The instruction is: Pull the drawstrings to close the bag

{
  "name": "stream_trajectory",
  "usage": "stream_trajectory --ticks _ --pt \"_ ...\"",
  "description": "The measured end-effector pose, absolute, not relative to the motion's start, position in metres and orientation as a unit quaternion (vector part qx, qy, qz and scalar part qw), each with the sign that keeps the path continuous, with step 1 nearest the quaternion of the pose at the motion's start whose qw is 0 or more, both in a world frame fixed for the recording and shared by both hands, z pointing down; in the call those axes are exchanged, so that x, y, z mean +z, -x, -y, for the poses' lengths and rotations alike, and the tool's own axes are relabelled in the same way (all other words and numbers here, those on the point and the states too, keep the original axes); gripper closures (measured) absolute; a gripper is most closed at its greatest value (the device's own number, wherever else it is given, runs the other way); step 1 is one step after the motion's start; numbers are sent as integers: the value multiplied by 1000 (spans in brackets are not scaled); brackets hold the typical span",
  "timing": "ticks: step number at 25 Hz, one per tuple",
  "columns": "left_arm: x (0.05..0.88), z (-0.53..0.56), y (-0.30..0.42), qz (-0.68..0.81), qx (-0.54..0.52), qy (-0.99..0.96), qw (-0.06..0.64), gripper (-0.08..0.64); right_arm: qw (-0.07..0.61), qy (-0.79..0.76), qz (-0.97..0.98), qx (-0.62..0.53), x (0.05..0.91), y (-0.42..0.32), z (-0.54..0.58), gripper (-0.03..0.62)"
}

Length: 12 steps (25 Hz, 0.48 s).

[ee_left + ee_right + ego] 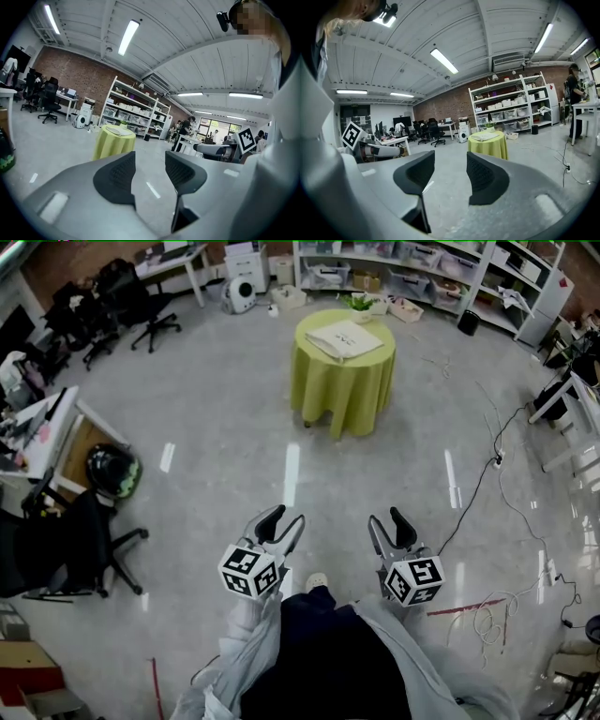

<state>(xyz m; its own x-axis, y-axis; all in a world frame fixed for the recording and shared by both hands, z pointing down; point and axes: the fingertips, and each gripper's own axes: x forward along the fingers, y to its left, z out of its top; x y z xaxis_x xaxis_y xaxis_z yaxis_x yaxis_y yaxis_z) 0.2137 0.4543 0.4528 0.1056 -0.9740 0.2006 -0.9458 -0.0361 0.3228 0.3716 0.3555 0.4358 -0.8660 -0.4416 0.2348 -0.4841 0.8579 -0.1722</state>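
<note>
R tongs, floor, table (w/ bag)

The round counter wore a yellow-green cloth, and the bag lying on it was cream. The floor was pale grey and glossy, streaked white with reflected light and marked by a short red line. The left tongs and right tongs were grey with black textured pads. Each carried a cube patterned in black-and-white squares. The back wall was red-brown brick, the shelving white and the office chairs black. The person's sleeves were light grey, over a dark navy garment.
</note>
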Motion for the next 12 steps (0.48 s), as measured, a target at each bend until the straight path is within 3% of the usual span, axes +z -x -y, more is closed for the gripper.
stream_trajectory --ticks 12 --pt "474 -449 -175 674 -32 -704 222 364 123 -210 960 140 456 -313 -340 383"
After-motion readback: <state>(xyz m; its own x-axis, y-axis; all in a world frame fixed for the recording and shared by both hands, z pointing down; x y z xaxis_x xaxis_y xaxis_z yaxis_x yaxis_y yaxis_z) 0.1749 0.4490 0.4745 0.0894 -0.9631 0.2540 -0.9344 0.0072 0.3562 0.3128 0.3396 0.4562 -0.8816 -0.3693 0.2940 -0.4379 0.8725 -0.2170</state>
